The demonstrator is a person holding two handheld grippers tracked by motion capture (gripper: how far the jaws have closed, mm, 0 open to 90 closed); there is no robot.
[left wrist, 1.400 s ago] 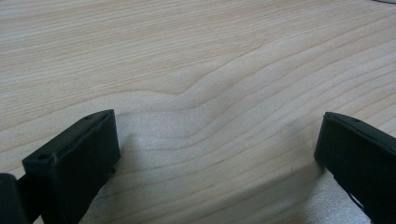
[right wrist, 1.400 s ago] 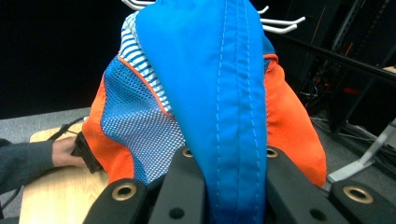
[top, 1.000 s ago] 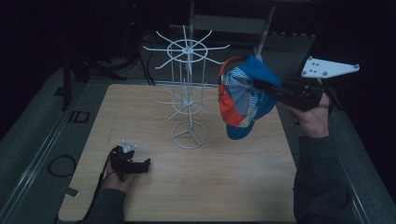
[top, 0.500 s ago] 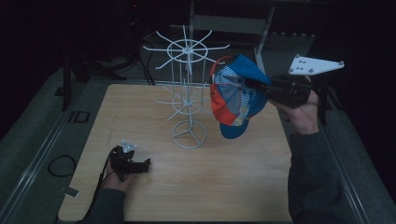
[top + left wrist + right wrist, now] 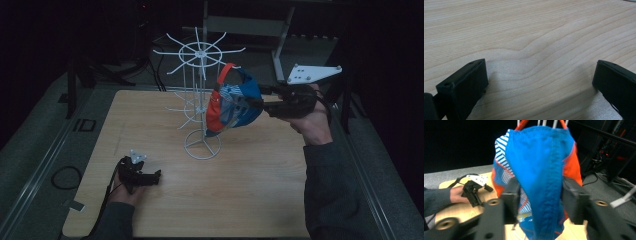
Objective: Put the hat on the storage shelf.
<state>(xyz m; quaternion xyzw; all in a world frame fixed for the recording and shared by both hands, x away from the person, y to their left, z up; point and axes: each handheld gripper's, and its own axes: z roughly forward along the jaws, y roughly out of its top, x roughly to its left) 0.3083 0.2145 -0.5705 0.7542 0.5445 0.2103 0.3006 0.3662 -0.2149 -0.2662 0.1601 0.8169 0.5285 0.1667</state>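
A blue, orange and striped cap (image 5: 235,102) hangs in the air against the right side of a white wire rack (image 5: 199,50) that stands mid-table. My right gripper (image 5: 252,102) is shut on the cap's blue fabric from the right. In the right gripper view the cap (image 5: 539,170) is pinched between both jaws of the right gripper (image 5: 540,195), its orange strap up by the rack's wires. I cannot tell whether the strap is on a wire. My left gripper (image 5: 150,176) rests on the wooden table (image 5: 270,190) at the front left, open and holding nothing; in the left gripper view, bare wood lies between the jaws of the left gripper (image 5: 540,75).
The rack's round base (image 5: 202,145) sits on the table's middle. Dark frames and cables (image 5: 150,60) stand behind the table. A grey floor strip (image 5: 30,165) runs along the left edge. In the right gripper view, the person's other hand (image 5: 456,193) holds the left gripper (image 5: 474,190).
My right gripper has carried the cap leftward and slightly up, from beside the rack to against its upper wires. The left gripper has stayed put.
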